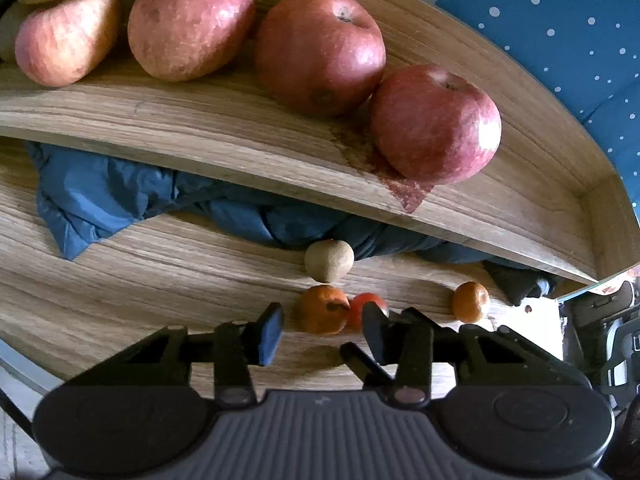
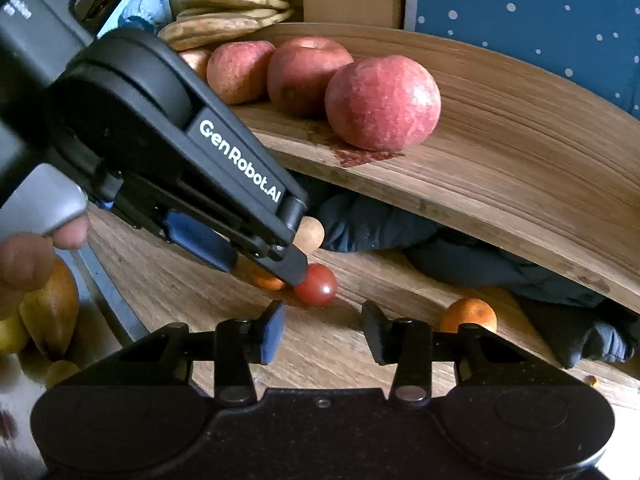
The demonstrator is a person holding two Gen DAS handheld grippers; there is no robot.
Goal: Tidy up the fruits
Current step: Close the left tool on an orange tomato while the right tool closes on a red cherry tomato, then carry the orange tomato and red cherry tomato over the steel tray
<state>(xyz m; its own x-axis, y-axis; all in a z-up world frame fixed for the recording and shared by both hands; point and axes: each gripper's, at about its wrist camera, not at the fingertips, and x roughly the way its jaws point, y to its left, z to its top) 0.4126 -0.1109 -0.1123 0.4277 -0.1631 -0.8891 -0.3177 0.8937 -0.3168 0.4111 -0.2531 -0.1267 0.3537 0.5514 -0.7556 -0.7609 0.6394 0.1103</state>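
Several red apples (image 1: 320, 52) sit in a row on the upper wooden shelf (image 1: 240, 128), with bananas (image 2: 232, 4) behind them. On the lower shelf (image 1: 160, 272) lie a mandarin (image 1: 322, 310), a red cherry tomato (image 2: 317, 290), a tan round fruit (image 1: 329, 261) and a second mandarin (image 1: 471, 302). My left gripper (image 1: 322, 330) is open, its fingers either side of the first mandarin, the right finger against the tomato. My right gripper (image 2: 322, 330) is open and empty, just short of the tomato.
A crumpled dark blue cloth (image 1: 120, 196) lies at the back of the lower shelf. A blue dotted surface (image 1: 560, 40) is behind the shelves. Pears (image 2: 48, 312) lie low at the left in the right wrist view, by the person's fingers.
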